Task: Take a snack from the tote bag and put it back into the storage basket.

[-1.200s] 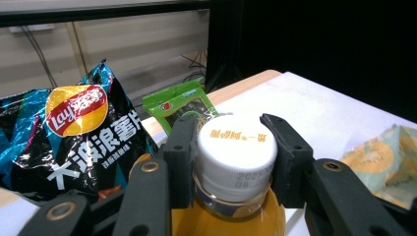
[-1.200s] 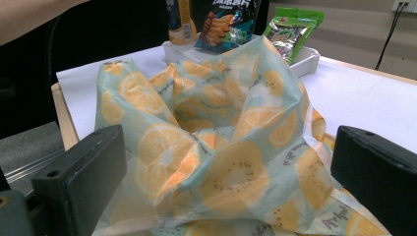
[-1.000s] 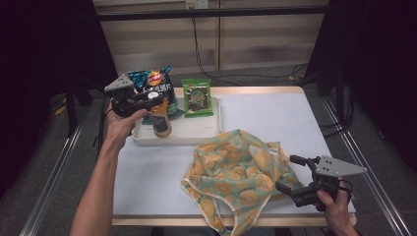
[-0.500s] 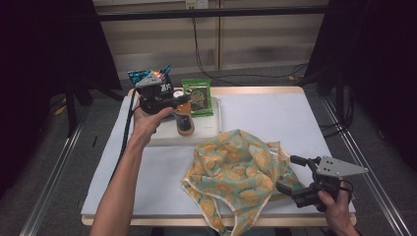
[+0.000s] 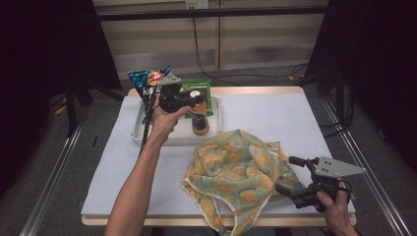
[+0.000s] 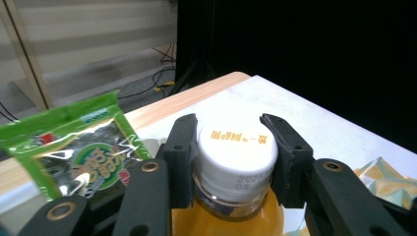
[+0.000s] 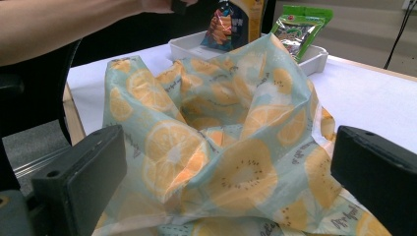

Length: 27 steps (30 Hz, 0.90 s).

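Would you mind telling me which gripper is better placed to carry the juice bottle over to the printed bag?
Left. The left gripper already clasps the bottle below its white cap, above the tray. The right gripper waits open at the bag.

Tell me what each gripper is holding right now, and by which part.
The left gripper clamps the orange drink bottle by its white screw cap. The right gripper holds nothing; its jaws stand open around the orange-print cloth bag.
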Motion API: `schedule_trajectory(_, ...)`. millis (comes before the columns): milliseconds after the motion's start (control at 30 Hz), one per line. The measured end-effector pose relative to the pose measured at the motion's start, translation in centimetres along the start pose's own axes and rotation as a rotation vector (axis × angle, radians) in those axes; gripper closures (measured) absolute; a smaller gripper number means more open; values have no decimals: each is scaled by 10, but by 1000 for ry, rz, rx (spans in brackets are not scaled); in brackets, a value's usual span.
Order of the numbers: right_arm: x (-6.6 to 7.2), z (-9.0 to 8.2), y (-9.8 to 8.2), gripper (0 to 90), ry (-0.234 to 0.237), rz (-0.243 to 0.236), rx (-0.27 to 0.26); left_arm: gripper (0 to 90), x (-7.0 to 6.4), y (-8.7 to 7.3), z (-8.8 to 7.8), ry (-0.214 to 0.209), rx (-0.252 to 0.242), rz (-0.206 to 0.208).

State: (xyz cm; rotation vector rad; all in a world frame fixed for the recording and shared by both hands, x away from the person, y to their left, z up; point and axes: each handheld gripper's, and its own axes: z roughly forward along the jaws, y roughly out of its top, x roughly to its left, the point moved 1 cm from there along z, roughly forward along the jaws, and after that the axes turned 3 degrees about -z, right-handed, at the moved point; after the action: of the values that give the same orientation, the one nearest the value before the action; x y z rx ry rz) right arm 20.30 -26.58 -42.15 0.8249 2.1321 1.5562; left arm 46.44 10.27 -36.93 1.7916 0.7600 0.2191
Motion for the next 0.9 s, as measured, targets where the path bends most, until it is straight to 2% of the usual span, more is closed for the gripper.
schedule_trajectory(100, -1, -1, 0, 0, -3, 0, -3, 590, -3, -4, 6, -2, 21, 18)
schedule_trajectory(167, -1, -1, -1, 0, 4, 3, -5, 590, -2, -6, 8, 5, 25, 12)
schedule_trajectory(267, -1, 0, -1, 0, 0, 0, -6, 590, -1, -7, 9, 19, 19, 5)
schedule_trajectory(367, 0, 0, -1, 0, -2, 3, 2, 590, -2, -10, 12, 3, 10, -7)
schedule_trajectory(433, 0, 1, -1, 0, 2, -2, 1, 590, -3, -13, 14, 13, 6, -11)
schedule_trajectory(600, 0, 1, -1, 1, 1, -1, 2, 589, -2, -20, 17, 38, -10, 4)
schedule_trajectory(700, -1, 0, -2, 1, 0, 3, 5, 589, -2, -22, 16, 36, -18, -5)
schedule_trajectory(833, -1, 1, -2, 1, 8, 3, 10, 587, -4, -23, 15, 35, -14, 14)
schedule_trajectory(900, 0, 2, -2, 1, 10, 1, 10, 586, -4, -23, 15, 30, -17, 6)
